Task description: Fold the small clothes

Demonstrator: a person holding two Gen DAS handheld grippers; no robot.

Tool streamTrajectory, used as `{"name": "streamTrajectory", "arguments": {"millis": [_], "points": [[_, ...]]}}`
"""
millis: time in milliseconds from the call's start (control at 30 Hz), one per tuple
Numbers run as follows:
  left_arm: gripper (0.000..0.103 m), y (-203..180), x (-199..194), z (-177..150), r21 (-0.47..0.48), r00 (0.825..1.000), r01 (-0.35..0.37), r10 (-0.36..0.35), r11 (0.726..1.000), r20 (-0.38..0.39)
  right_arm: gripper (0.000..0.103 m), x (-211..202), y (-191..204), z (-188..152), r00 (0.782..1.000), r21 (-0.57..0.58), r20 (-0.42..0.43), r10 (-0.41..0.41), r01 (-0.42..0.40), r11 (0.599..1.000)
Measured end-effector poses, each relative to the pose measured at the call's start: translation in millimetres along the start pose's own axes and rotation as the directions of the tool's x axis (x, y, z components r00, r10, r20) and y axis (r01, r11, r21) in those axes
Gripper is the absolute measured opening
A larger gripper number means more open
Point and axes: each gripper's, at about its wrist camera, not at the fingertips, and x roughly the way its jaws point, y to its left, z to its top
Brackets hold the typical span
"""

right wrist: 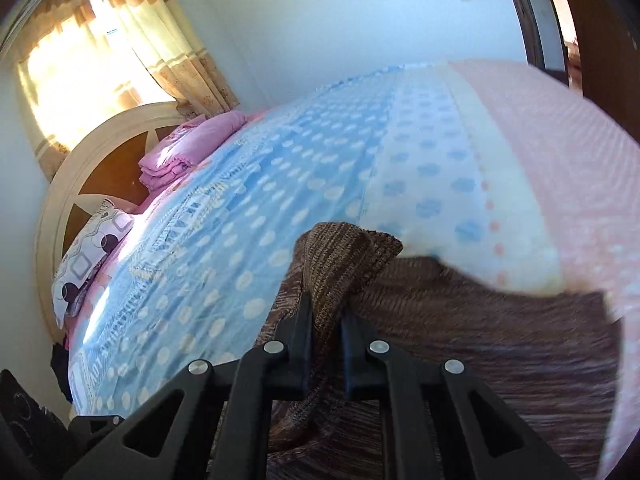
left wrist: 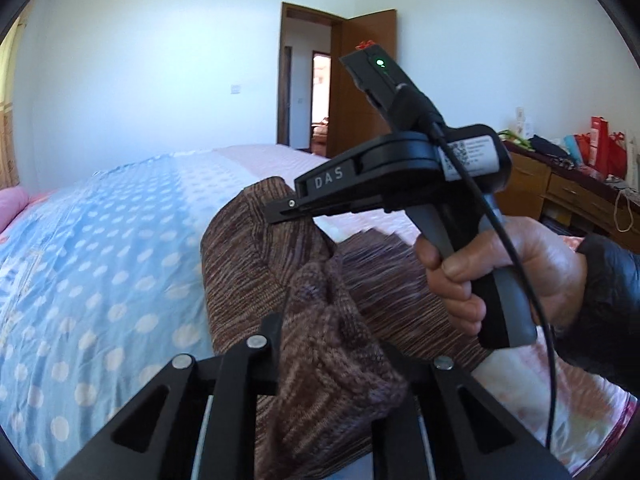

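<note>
Gripping sweater [left wrist: 256, 264]: left gripper [left wrist: 332, 344], right gripper [right wrist: 326, 332] | hem blurred, right view only

Bright daylight floods in through the curtained window [right wrist: 92, 60], blowing out to glare. Left wrist view is sharp; right wrist view smears the brown knit sweater [right wrist: 500, 320] and bedspread [right wrist: 280, 184]. Fisheye bends the edges, corners black.

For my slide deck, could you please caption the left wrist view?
Both grippers, left and right, pinch a brown knit sweater above a polka-dot bedspread.
</note>
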Motion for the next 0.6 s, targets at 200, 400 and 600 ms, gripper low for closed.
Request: {"name": "streamTrajectory", "arguments": {"millis": [200, 400, 600], "points": [[0.014, -61.6, 32.5, 16.2, 0.044, 0.993, 0.115, -0.115, 0.992, -0.013, 0.011, -49.2, -30.6, 13.5, 0.992, -0.112, -0.015, -0.122, 0.119, 0.987], [0.014, -110.5, 77.1, 7.5, 0.094, 0.984, 0.163, -0.155, 0.982, -0.085, 0.011, -63.8, -89.9, -2.8, 0.974, -0.104, -0.061, -0.218, 0.211, 0.972], [0.015, -138.6, 108.0, -5.2, 0.087, 0.969, 0.178, -0.159, 0.98, -0.187, 0.011, -45.5, -144.5, -38.5, 0.958, -0.052, -0.124, -0.259, 0.255, 0.966]]}}
